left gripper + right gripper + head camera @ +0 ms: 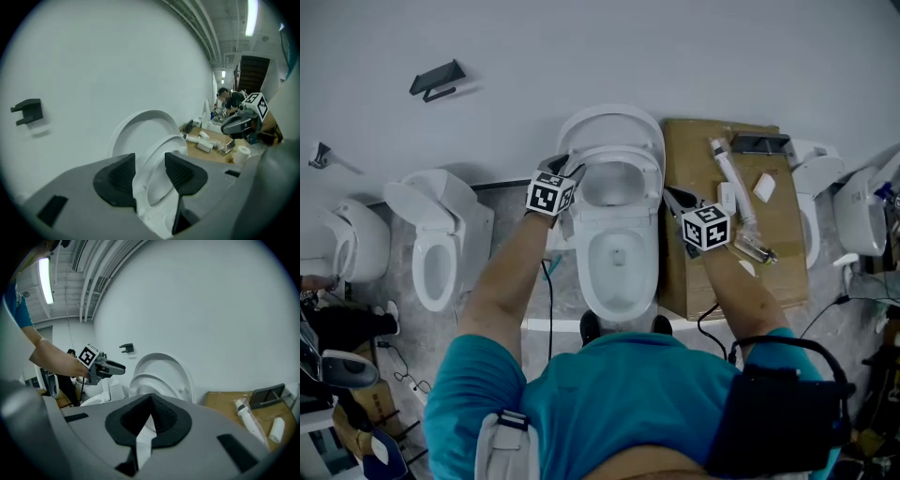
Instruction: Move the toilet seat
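The toilet seat (623, 153) is tipped up over the bowl (591, 267), in front of the raised lid (609, 122). The left gripper (150, 159) is spread, with the seat's left edge between its 2 jaws. The right gripper (150, 401) is pressed together and empty, near the seat's right edge.

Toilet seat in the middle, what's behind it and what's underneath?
Behind the raised toilet seat, the lid stands upright against the wall. Beneath the seat, the bowl lies open. The hinges cannot be seen, because the seat covers them.

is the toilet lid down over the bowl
No, the toilet lid stands raised against the wall, leaving the bowl uncovered.
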{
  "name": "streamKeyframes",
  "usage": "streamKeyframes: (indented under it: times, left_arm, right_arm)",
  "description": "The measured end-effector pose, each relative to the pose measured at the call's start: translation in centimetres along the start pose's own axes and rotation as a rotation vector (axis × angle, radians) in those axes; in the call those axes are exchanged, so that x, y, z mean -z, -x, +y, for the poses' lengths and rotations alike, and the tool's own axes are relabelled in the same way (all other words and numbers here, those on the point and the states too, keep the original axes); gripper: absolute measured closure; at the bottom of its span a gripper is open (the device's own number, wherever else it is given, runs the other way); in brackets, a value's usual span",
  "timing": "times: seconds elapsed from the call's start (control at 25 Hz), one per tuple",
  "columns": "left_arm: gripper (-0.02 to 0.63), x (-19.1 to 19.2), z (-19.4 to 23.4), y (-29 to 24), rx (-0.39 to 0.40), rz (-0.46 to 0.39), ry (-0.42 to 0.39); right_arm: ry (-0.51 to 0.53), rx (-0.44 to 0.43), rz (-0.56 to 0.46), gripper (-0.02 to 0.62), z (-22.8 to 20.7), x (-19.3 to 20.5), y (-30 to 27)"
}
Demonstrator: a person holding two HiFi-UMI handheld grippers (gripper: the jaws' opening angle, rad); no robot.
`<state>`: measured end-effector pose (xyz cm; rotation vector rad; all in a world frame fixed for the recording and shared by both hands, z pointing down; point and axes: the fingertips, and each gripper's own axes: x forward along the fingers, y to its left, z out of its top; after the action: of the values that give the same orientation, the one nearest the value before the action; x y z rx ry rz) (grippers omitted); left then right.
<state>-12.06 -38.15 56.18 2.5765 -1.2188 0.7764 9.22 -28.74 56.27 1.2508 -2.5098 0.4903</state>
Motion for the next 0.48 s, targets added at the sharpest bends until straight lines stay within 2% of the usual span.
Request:
streamKeyframes:
  times: [0.48]
  left_arm:
    - [0.423,1.2,-5.0,13.2,0.104,-0.199,0.26]
  right_arm:
    - [0.033,-0.006,-0.013,0.597,2.7,-1.9,5.0]
